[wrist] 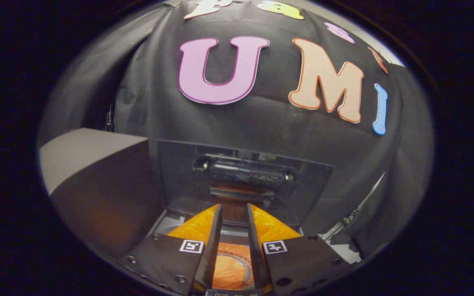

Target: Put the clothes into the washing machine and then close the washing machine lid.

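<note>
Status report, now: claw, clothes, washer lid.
Claw open, nothing gripped. Orange clothes down in the washing machine, seen between the fingers. Lid upright, not yet closed. Nothing blocking.

Dim booth, black cloth wall [261, 119], grey box [93, 164] beside

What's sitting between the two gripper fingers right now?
In the gripper view, orange cloth shows in the gap between the gripper fingers, lying below in the washing machine tub. The fingers are apart, not pressing it.
</note>
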Demonstrator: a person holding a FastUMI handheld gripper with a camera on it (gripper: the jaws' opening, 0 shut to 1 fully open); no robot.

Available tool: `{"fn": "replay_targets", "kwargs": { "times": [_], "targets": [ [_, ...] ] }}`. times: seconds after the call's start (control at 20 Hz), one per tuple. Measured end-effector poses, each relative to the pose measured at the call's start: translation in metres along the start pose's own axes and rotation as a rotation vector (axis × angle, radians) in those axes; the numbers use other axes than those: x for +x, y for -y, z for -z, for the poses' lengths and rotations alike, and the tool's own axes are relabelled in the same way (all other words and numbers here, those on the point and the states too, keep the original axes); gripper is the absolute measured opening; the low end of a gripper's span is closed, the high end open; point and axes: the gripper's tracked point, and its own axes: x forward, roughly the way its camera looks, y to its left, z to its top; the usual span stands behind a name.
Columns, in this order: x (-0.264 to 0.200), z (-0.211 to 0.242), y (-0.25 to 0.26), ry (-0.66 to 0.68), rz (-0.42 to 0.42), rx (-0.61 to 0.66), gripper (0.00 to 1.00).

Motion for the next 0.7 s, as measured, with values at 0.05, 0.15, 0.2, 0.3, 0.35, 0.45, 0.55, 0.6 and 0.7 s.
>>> {"fn": "replay_targets", "kwargs": {
  "times": [0.05, 0.15, 0.2, 0.3, 0.35, 0.45, 0.55, 0.6, 0.7],
  "targets": [
    [0.0, -0.009, -0.002, 0.017, -0.005, 0.011, 0.38],
    [0.003, -0.026, -0.006, 0.054, -0.017, 0.039, 0.38],
    [0.005, -0.036, -0.006, 0.073, -0.015, 0.049, 0.39],
    [0.011, -0.058, -0.007, 0.119, -0.017, 0.069, 0.5],
    [0.013, -0.066, -0.007, 0.138, -0.014, 0.083, 0.52],
    [0.022, -0.082, -0.002, 0.159, 0.0, 0.113, 0.65],
    [0.033, -0.092, -0.003, 0.17, -0.001, 0.135, 0.79],
    [0.038, -0.095, 0.001, 0.17, 0.014, 0.136, 0.84],
    [0.053, -0.097, 0.003, 0.163, 0.022, 0.137, 0.94]
  ]
}}
